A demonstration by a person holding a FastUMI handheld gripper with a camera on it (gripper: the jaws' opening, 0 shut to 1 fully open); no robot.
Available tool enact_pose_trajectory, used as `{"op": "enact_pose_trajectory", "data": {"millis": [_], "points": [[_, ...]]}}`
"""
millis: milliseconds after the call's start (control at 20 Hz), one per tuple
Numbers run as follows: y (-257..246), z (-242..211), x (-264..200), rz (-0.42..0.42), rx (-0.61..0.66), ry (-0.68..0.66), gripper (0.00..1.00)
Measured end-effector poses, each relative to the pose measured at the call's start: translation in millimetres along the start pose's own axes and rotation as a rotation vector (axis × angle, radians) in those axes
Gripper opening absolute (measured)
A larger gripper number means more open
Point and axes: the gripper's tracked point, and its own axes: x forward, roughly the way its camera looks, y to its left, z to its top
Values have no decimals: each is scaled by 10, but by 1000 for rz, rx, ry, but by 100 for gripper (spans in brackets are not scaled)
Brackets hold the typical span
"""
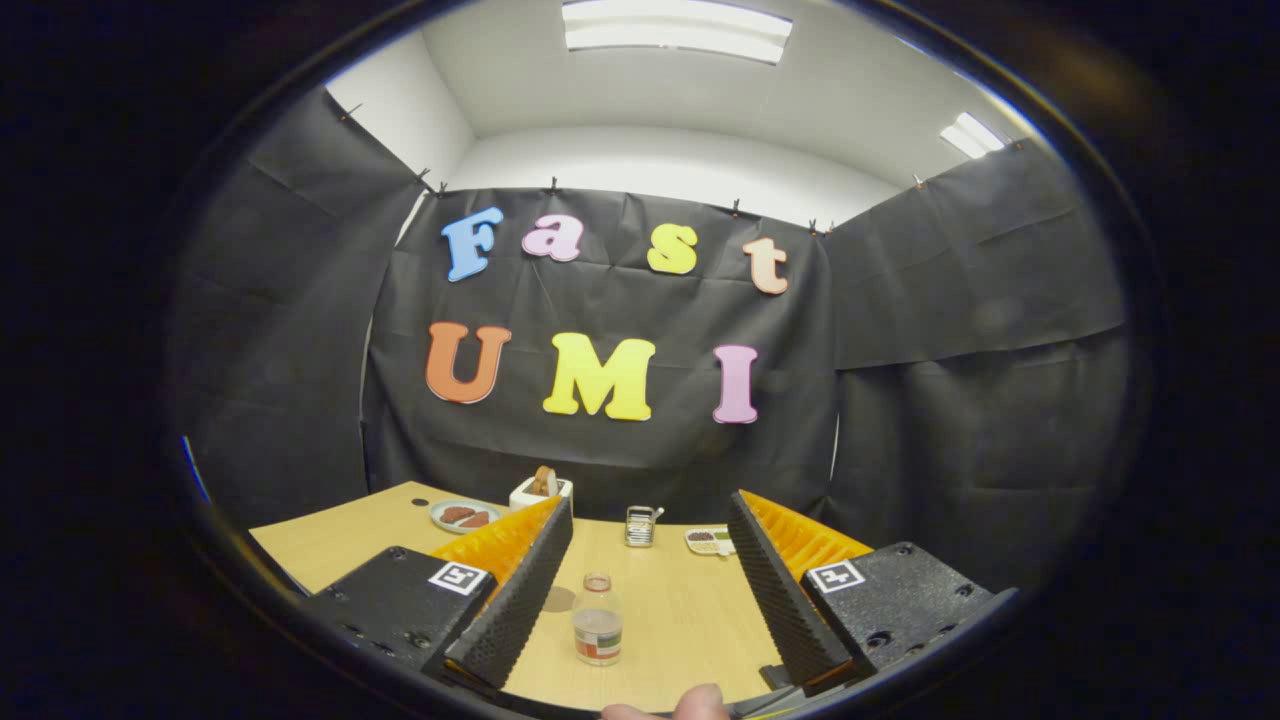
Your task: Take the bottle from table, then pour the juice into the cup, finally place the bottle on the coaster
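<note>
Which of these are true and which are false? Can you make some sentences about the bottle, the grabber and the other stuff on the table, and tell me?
1. The gripper is open, with a wide gap between its fingers. True.
2. The bottle lies on its side. False: it stands upright on the table.
3. The fingers are squeezing the bottle. False: it stands between them, nearer one finger, and neither finger presses on it.
4. A plate with brown food sits on the table beyond the fingers. True.
5. The bottle stands on the coaster. False: the round coaster lies beside it, against the finger on that side.
</note>
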Motion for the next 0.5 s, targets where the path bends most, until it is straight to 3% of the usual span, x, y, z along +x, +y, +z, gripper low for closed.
{"op": "enact_pose_trajectory", "data": {"millis": [500], "points": [[51, -64, 16, 13, 8, 19, 100]]}}
